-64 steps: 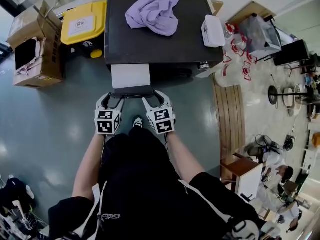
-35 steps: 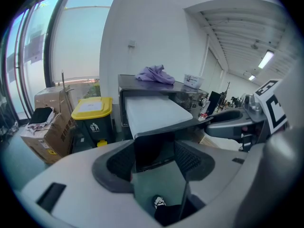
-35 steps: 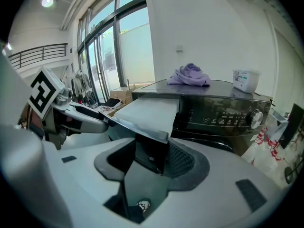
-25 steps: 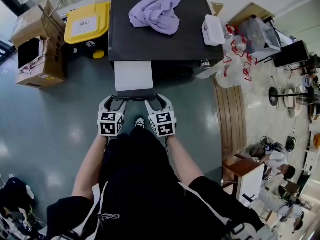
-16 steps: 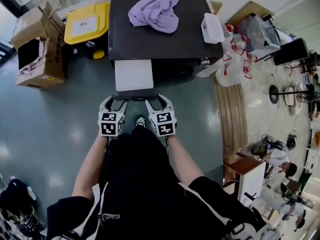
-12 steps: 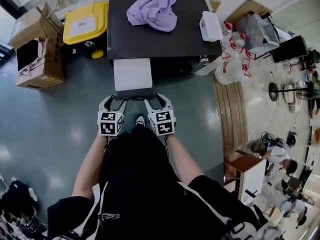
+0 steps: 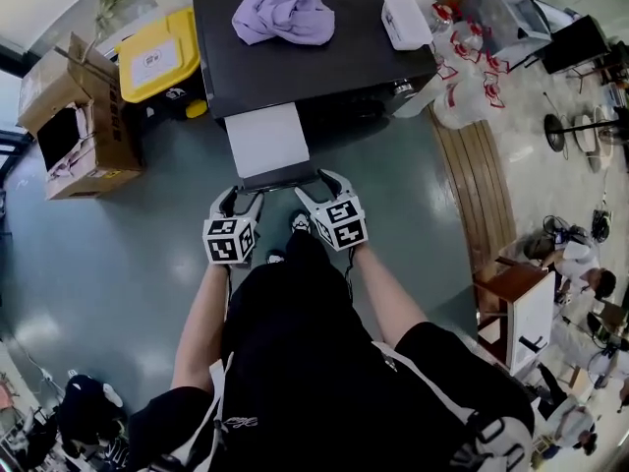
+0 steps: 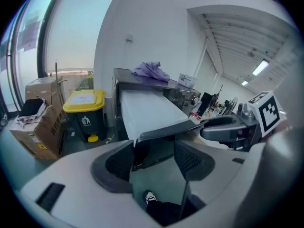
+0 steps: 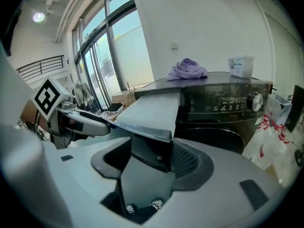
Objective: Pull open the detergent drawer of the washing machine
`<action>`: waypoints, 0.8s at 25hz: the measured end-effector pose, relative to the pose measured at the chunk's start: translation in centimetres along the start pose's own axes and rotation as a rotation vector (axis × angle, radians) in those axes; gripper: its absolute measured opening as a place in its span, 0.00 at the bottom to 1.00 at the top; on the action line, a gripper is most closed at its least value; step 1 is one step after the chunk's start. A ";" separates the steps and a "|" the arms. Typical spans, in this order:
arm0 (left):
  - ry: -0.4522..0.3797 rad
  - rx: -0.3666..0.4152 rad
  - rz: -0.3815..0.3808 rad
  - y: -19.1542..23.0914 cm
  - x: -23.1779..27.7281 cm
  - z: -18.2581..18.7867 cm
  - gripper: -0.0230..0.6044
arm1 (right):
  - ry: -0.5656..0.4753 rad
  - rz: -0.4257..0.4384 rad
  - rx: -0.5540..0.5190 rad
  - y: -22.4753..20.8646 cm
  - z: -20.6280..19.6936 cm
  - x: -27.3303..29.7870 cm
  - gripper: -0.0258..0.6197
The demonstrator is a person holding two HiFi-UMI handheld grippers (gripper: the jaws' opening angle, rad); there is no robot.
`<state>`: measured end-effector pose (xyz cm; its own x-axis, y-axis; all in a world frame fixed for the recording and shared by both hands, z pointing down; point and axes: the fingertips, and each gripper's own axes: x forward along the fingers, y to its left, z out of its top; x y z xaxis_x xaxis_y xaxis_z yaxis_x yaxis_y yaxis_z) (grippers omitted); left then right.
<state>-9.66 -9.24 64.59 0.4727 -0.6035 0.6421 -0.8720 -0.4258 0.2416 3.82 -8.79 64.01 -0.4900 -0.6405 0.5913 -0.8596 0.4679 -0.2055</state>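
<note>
A boxy front-loading washing machine (image 7: pixel 344 62) in dark, smooth, faintly glossy finish, on a grey-green polished floor (image 7: pixel 118 264). On its flat top, a crumpled lilac cloth (image 7: pixel 283 8) in soft folds, and off to the side a small white rectangular lidded box (image 7: pixel 405 20).

Pulled far out of the machine's front toward the person: the detergent drawer (image 7: pixel 265 138) — a long rectangular slab, matte white on top, capped by a thin dark front panel (image 7: pixel 280 176) with a slightly overhanging upper lip.

At that panel's left corner, the left claw (image 7: pixel 241 197), pale grey moulded plastic with dark ribbed pads. Released, jaws well apart, the corner between them and a gap showing beside the left pad.

At the right corner, the right claw (image 7: pixel 316 185), same make. Jaws just been opening and now standing wide, the panel's edge between them, close against the ribbed right pad but not clamped.

Left of the machine, a dark bin with a bright yellow lid (image 7: pixel 162 55) and an open brown cardboard box (image 7: pixel 79 116).
</note>
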 end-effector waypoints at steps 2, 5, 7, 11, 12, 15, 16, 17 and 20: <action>0.010 0.026 -0.010 0.0 0.3 0.2 0.45 | -0.001 -0.001 0.015 -0.1 0.1 0.3 0.46; 0.014 0.054 -0.010 -0.2 0.7 0.3 0.46 | -0.008 -0.020 0.026 -0.3 0.2 0.5 0.45; 0.004 0.053 -0.005 -0.1 0.6 0.2 0.46 | -0.010 -0.031 0.026 -0.3 0.2 0.5 0.45; -0.007 0.042 0.006 -0.2 0.5 0.2 0.46 | 0.006 -0.046 0.010 -0.3 0.1 0.4 0.44; -0.010 0.039 0.010 -0.2 0.4 0.2 0.46 | 0.008 -0.050 0.007 -0.3 0.1 0.3 0.44; -0.025 0.032 0.023 -0.3 -0.2 0.3 0.46 | 0.001 -0.064 0.012 0.0 0.2 -0.2 0.43; -0.029 0.031 0.025 -0.3 -0.4 0.4 0.46 | -0.001 -0.068 0.013 0.1 0.3 -0.3 0.43; -0.032 0.031 0.026 -0.2 -0.5 0.4 0.46 | 0.000 -0.072 0.014 0.2 0.3 -0.3 0.43; -0.030 0.033 0.028 -0.4 -0.9 0.1 0.46 | 0.007 -0.073 0.014 0.4 -0.1 -0.6 0.43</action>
<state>-9.73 -8.66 63.86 0.4522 -0.6351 0.6263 -0.8804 -0.4303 0.1993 3.71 -8.18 63.65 -0.4254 -0.6683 0.6103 -0.8947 0.4120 -0.1724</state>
